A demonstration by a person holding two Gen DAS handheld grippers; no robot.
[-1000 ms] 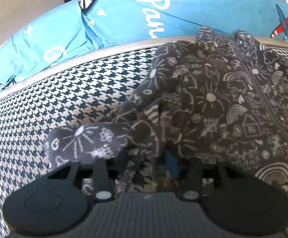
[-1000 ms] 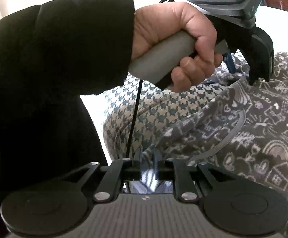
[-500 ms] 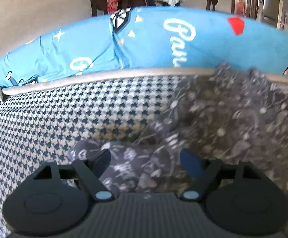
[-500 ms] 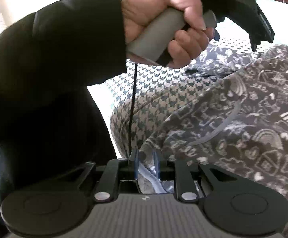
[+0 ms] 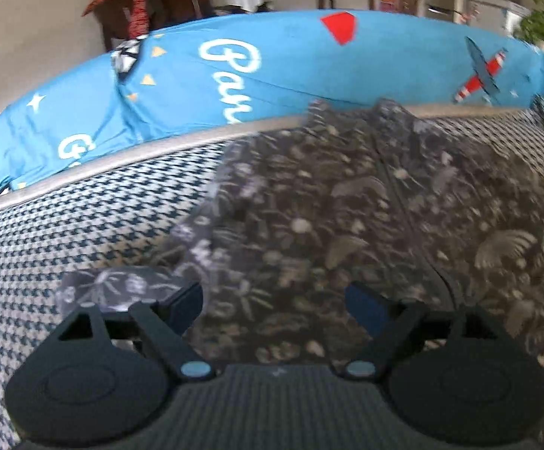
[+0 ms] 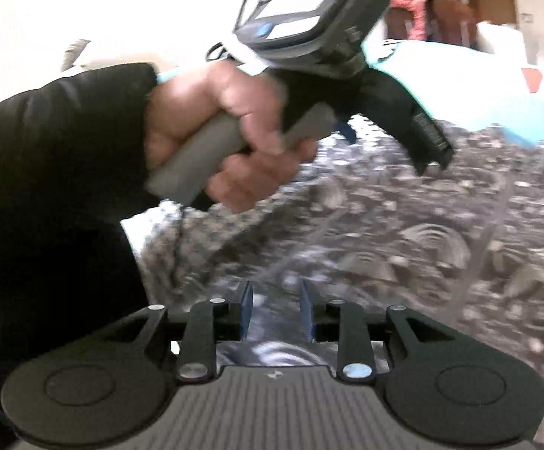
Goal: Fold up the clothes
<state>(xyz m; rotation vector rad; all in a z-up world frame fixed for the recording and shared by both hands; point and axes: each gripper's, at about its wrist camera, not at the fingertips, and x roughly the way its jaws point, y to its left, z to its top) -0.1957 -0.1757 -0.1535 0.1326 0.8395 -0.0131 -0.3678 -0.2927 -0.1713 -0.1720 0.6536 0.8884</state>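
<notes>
The left gripper (image 5: 273,309) has its fingers spread wide and holds nothing. It hangs over the grey doodle-print garment (image 5: 346,225), which lies blurred on the houndstooth cover (image 5: 65,232), from 12 to 3 o'clock. A loose flap of it sits at 9 o'clock. Behind is a blue printed sheet (image 5: 197,75).

The right gripper (image 6: 276,309) has its fingers partly apart with garment cloth (image 6: 403,232) between them; I cannot tell if they pinch it. At 11 o'clock a hand (image 6: 227,131) in a black sleeve (image 6: 58,157) holds the other tool's handle; motion blur hides details.
</notes>
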